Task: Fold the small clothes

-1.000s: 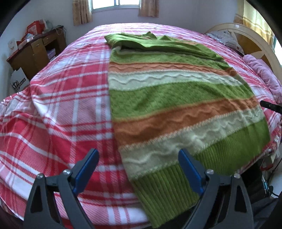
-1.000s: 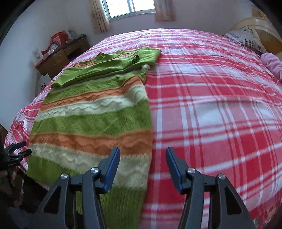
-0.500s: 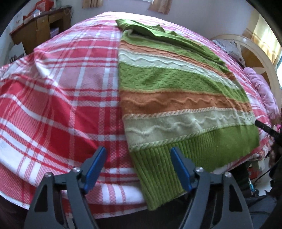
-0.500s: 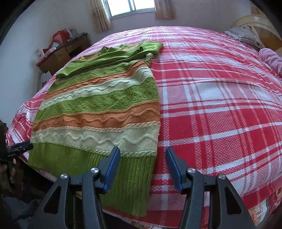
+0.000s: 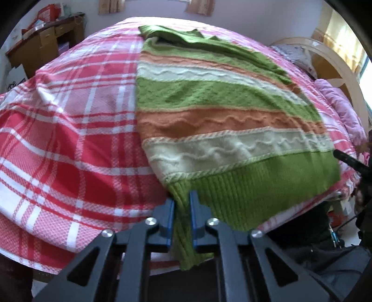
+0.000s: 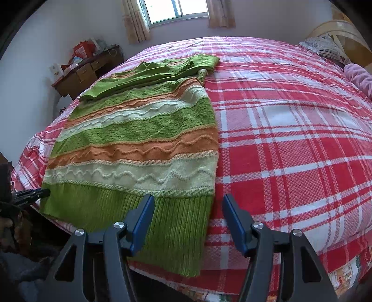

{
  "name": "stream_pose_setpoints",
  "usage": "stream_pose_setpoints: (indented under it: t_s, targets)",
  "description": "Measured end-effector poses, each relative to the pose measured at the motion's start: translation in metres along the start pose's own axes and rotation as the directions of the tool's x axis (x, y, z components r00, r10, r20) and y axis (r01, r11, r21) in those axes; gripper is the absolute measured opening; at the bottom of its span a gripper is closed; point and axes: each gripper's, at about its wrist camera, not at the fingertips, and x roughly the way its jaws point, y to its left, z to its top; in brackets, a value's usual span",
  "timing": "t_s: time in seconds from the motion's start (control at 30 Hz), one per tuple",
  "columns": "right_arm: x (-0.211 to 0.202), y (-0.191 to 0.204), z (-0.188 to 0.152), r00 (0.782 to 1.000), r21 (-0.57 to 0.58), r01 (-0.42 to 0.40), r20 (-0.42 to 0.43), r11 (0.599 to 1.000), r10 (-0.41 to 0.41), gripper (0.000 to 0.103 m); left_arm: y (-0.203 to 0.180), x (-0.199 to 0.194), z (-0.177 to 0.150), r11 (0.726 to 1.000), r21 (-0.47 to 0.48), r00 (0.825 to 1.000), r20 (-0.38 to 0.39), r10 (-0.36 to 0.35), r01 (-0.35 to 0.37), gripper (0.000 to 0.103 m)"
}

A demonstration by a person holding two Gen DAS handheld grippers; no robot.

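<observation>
A knitted sweater [image 5: 220, 111] striped green, orange and cream lies flat on the red plaid bed [image 5: 69, 139], its sleeves folded across the far end. My left gripper [image 5: 182, 202] is shut on the near left corner of the green ribbed hem, and the fabric bunches between the blue pads. In the right wrist view the sweater [image 6: 139, 144] covers the left half of the bed [image 6: 290, 139]. My right gripper [image 6: 188, 209] hovers over the hem's right corner with its jaws opening. The hem lies below the gap and the pads do not press it.
A wooden desk [image 6: 86, 72] with clutter stands by the far wall under a window [image 6: 176, 9]. A curved headboard [image 5: 325, 53] and a pink pillow [image 5: 344, 109] sit at the bed's right side. The near bed edge drops to a dark floor.
My left gripper has gone from wide open to shut on the hem's left corner. Both grippers came nearer to the hem at the near bed edge. The right jaws widened a little.
</observation>
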Motion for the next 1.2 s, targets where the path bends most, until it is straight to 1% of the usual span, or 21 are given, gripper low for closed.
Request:
stream_pose_setpoints:
  t_s: [0.1,0.13,0.23,0.37,0.47,0.5,0.53,0.6,0.63,0.67,0.7,0.73,0.8,0.9,1.03,1.07,1.13,1.17,1.2]
  targets:
    - [-0.004,0.001,-0.004,1.0,0.003,-0.012,-0.014,1.0,0.012,0.062,0.002,-0.013,0.007,0.999,0.001,0.998,0.039,-0.05,0.05,0.009]
    - [-0.005,0.0,-0.006,1.0,0.004,-0.018,-0.018,1.0,0.018,0.062,0.004,-0.021,0.009,0.998,-0.003,0.995,0.065,-0.07,0.07,0.009]
    - [-0.01,0.001,-0.012,0.999,0.001,-0.031,-0.027,1.0,0.031,0.062,0.01,-0.04,0.014,0.995,-0.014,0.987,0.124,-0.101,0.103,0.009]
    - [-0.012,0.003,-0.019,0.998,-0.005,-0.044,-0.033,0.999,0.044,0.061,0.016,-0.048,0.017,0.99,-0.026,0.978,0.163,-0.129,0.135,0.009]
    - [-0.011,0.008,-0.023,0.998,-0.02,-0.052,-0.039,0.998,0.051,0.054,0.019,-0.039,0.017,0.989,-0.035,0.98,0.143,-0.135,0.142,0.009]
    - [-0.009,0.009,-0.023,0.998,-0.025,-0.05,-0.041,0.998,0.048,0.053,0.017,-0.034,0.018,0.989,-0.04,0.982,0.136,-0.134,0.14,0.008]
    - [-0.008,0.01,-0.024,0.999,-0.033,-0.038,-0.039,0.999,0.036,0.05,0.019,-0.03,0.016,0.989,-0.049,0.983,0.126,-0.135,0.142,0.008]
    - [-0.009,0.01,-0.026,0.999,-0.044,-0.023,-0.037,0.999,0.021,0.031,0.021,-0.029,0.016,0.987,-0.065,0.983,0.117,-0.142,0.15,0.008]
    - [-0.009,0.008,-0.026,0.999,-0.044,-0.024,-0.039,0.999,0.022,0.026,0.024,-0.029,0.015,0.985,-0.075,0.982,0.115,-0.148,0.158,0.008]
    - [-0.009,0.006,-0.026,0.999,-0.039,-0.028,-0.042,0.999,0.027,0.018,0.026,-0.029,0.015,0.982,-0.085,0.981,0.114,-0.158,0.168,0.008]
    - [-0.009,0.003,-0.026,0.998,-0.034,-0.037,-0.042,0.999,0.035,0.015,0.027,-0.029,0.015,0.98,-0.09,0.979,0.117,-0.165,0.176,0.008]
    - [-0.01,0.002,-0.027,0.998,-0.03,-0.047,-0.041,0.998,0.046,0.014,0.028,-0.03,0.015,0.979,-0.091,0.978,0.121,-0.17,0.182,0.008]
    - [-0.013,0.003,-0.028,0.998,-0.036,-0.061,-0.033,0.997,0.06,0.007,0.029,-0.033,0.014,0.978,-0.086,0.975,0.129,-0.179,0.191,0.008]
    - [-0.02,0.007,-0.029,0.997,-0.06,-0.077,-0.002,0.995,0.077,0.007,0.029,-0.037,0.015,0.976,-0.078,0.969,0.155,-0.192,0.205,0.008]
    - [-0.016,0.006,-0.03,0.996,-0.042,-0.087,-0.006,0.995,0.087,0.007,0.031,-0.033,0.014,0.975,-0.084,0.971,0.142,-0.191,0.204,0.008]
    - [-0.016,0.005,-0.031,0.995,-0.039,-0.102,-0.002,0.994,0.102,0.006,0.031,-0.032,0.014,0.974,-0.088,0.971,0.142,-0.193,0.207,0.008]
    - [-0.02,0.002,-0.03,0.988,-0.015,-0.153,0.012,0.988,0.153,0.005,0.033,-0.036,0.016,0.969,-0.096,0.965,0.157,-0.211,0.228,0.008]
    - [-0.026,-0.001,-0.028,0.979,0.008,-0.2,0.038,0.98,0.2,0.005,0.033,-0.041,0.017,0.967,-0.093,0.96,0.174,-0.219,0.237,0.008]
    - [-0.031,-0.003,-0.026,0.972,0.02,-0.227,0.059,0.974,0.226,0.005,0.032,-0.046,0.019,0.966,-0.087,0.955,0.194,-0.224,0.244,0.008]
